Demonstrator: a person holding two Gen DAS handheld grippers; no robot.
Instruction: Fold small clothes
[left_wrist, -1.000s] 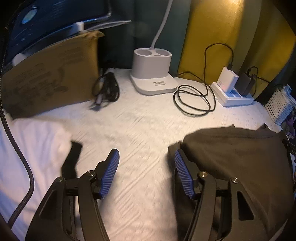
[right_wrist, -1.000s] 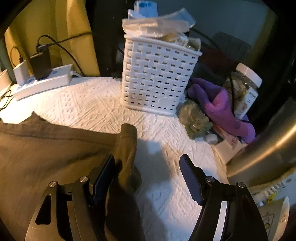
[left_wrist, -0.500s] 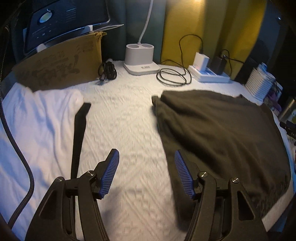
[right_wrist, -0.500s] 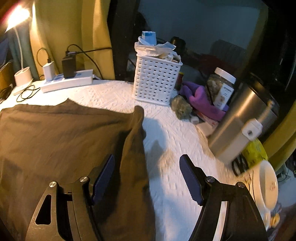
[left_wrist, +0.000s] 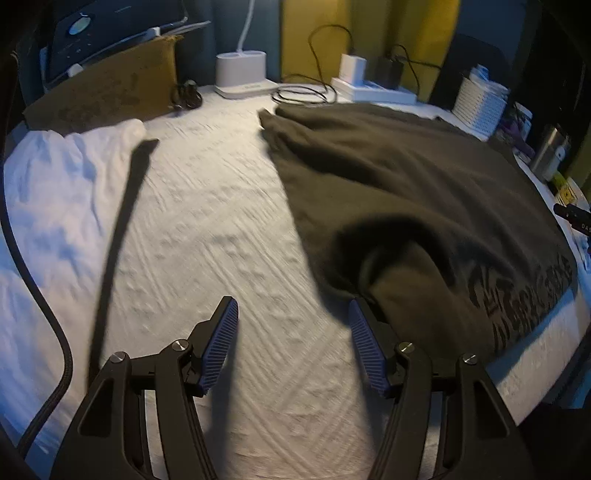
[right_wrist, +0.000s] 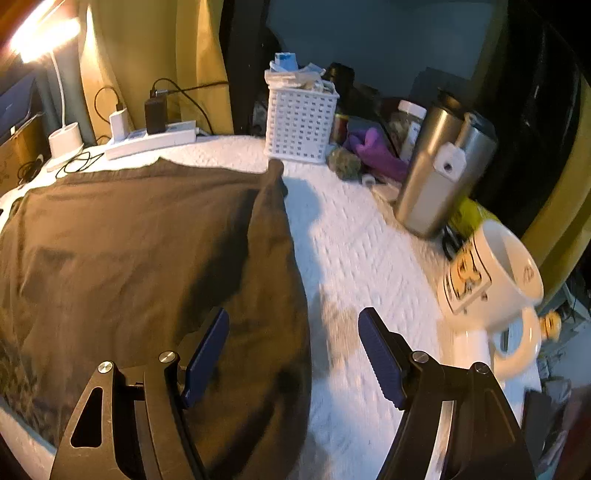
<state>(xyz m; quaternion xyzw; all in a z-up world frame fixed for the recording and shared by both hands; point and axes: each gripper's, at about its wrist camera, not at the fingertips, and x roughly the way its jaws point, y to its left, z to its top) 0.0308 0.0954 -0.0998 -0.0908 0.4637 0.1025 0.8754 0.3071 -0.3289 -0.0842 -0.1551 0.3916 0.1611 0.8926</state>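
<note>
A dark olive-brown garment (left_wrist: 424, 192) lies spread on the white textured table cover (left_wrist: 221, 229); a dark print shows near its near edge. It also shows in the right wrist view (right_wrist: 140, 243). My left gripper (left_wrist: 293, 314) is open and empty, just left of the garment's near left corner, which bulges up beside the right finger. My right gripper (right_wrist: 293, 328) is open and empty over the garment's right edge, the left finger above the cloth, the right finger above the bare cover.
A white cloth (left_wrist: 55, 192) with a black strap (left_wrist: 122, 236) lies at left. A lamp base (left_wrist: 242, 74), cables and power strip (left_wrist: 373, 94) stand at the back. A white basket (right_wrist: 299, 122), steel flask (right_wrist: 439, 173) and white mug (right_wrist: 491, 280) stand at right.
Both grippers have pulled back toward the near edge of the table, so more of the garment shows. Both stay open and empty. The garment lies in the same place.
</note>
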